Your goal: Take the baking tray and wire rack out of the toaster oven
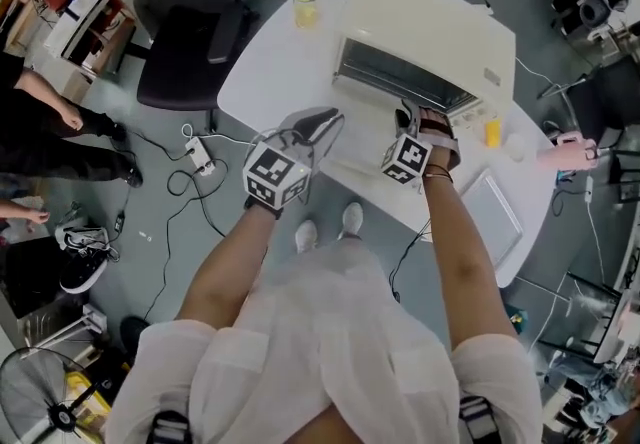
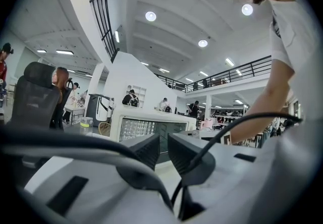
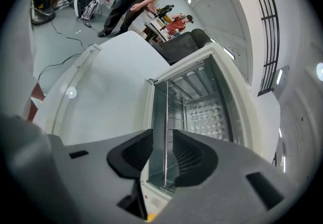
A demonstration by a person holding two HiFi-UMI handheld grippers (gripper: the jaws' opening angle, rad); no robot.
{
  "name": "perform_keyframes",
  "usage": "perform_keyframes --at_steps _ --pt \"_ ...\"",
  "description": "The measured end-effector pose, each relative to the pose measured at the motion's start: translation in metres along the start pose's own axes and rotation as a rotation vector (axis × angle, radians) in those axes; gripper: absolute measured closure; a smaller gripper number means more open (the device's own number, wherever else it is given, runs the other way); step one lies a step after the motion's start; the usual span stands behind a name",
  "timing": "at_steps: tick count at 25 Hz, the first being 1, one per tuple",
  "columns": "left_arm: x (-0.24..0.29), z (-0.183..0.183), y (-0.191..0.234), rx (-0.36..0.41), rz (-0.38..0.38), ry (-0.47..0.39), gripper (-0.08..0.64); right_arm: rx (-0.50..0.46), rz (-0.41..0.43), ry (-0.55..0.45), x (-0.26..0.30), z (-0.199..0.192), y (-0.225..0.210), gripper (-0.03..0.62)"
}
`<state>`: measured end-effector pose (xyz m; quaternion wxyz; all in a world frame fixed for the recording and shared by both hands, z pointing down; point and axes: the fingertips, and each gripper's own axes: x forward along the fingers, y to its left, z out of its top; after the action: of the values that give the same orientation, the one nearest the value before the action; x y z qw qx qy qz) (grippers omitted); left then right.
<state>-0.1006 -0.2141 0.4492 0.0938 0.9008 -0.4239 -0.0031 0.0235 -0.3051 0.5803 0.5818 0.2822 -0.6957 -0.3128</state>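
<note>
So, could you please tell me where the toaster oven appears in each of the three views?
Head view: toaster oven at top centre-right, on the white table.
Left gripper view: toaster oven at centre, just below the middle, its front towards the camera.
Right gripper view: toaster oven right of centre, its cavity showing.
Shared landmark: the black office chair beside the table.

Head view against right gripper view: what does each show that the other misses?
Only the head view: the left gripper and the cup. Only the right gripper view: the rack and the dimpled back wall inside the oven. Both: the oven, the table and the right gripper, open and empty.
</note>
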Motion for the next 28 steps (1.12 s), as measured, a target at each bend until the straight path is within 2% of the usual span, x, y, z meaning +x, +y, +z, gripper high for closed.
perform_keyframes --at_steps 12,22,26,28 --pt "0.041 -0.005 0.013 -0.008 -0.017 0.008 0.512 0.026 0.084 0.013 0.072 0.004 -0.009 0.483" --pt "0.048 -0.012 0.025 -0.01 -0.001 0.018 0.512 -0.021 0.118 0.034 0.098 0.005 -0.006 0.512" --pt "0.047 -0.015 0.03 -0.018 0.006 0.021 0.512 -0.02 0.111 0.044 0.1 0.005 -0.007 0.577" --pt "0.047 -0.017 0.031 -0.022 0.008 0.024 0.512 0.005 0.112 0.048 0.1 0.006 -0.007 0.583"
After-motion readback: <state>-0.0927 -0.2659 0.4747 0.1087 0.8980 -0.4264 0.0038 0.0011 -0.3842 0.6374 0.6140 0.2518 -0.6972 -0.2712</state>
